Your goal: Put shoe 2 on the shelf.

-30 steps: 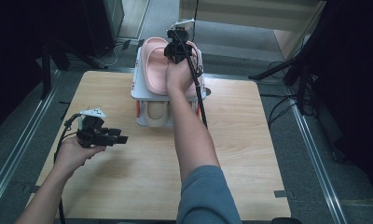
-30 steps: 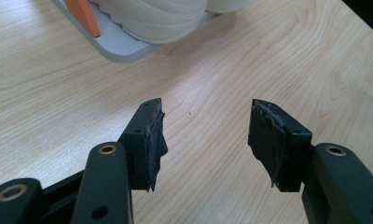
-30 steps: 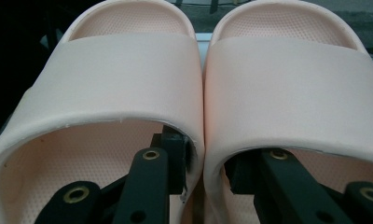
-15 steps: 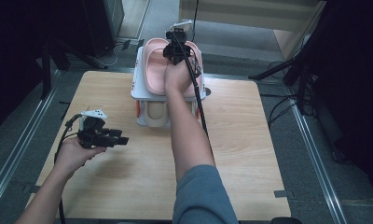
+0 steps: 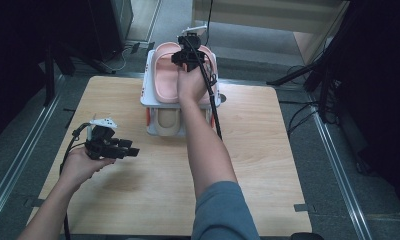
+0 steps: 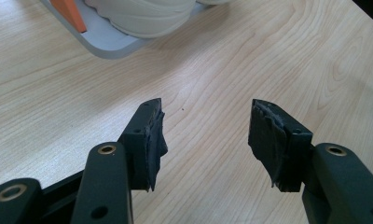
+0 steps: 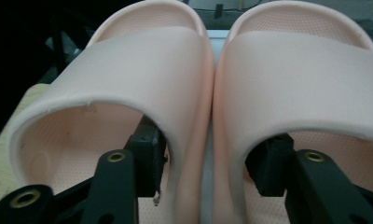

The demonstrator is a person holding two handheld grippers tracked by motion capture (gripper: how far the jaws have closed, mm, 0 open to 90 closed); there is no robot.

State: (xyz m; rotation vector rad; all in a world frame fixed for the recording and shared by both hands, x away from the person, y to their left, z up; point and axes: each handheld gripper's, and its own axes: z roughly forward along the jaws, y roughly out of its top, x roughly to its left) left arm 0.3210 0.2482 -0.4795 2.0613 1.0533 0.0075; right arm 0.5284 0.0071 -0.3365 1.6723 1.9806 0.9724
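Showing pale peach-pink on both slippers (image 7: 287, 88), with a fine dotted texture across the footbeds. Sitting on a white rack (image 5: 149, 95) at upper centre of the high view, carrying orange (image 6: 72, 14) on its lower part. Showing cream on the shoe (image 6: 142, 16) beneath. Displaying light wood grain across the table (image 5: 268, 150). Appearing matte black on both grippers' jaws, with brass-coloured rivets. Wearing a grey-blue sleeve (image 5: 223, 212) at bottom centre.

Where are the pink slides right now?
In the high view the pink slides lie side by side on the rack's top shelf at the table's far edge, above a beige pair.
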